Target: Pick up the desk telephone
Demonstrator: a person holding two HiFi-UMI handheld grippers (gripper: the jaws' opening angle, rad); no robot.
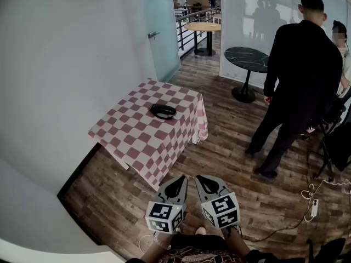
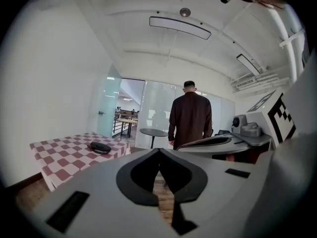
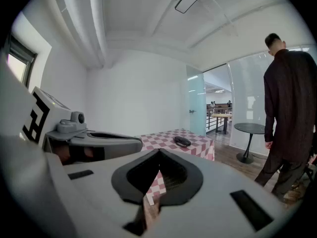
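both the left gripper [image 1: 176, 186] and the right gripper [image 1: 207, 185] are shut and empty, side by side. the desk telephone [image 1: 163, 111] lies on the checked table [image 1: 131, 138], well apart at eleven o'clock. the table is best approached first, and one gripper's jaws opened wide before the telephone is straddled.

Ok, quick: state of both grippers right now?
Left gripper: jaws closed, holding nothing.
Right gripper: jaws closed, holding nothing.

Three cameras, one shared table [image 1: 137, 133].
My head view looks steeply down; my left gripper [image 1: 181, 178] and right gripper [image 1: 199, 178] views face it level, well off.
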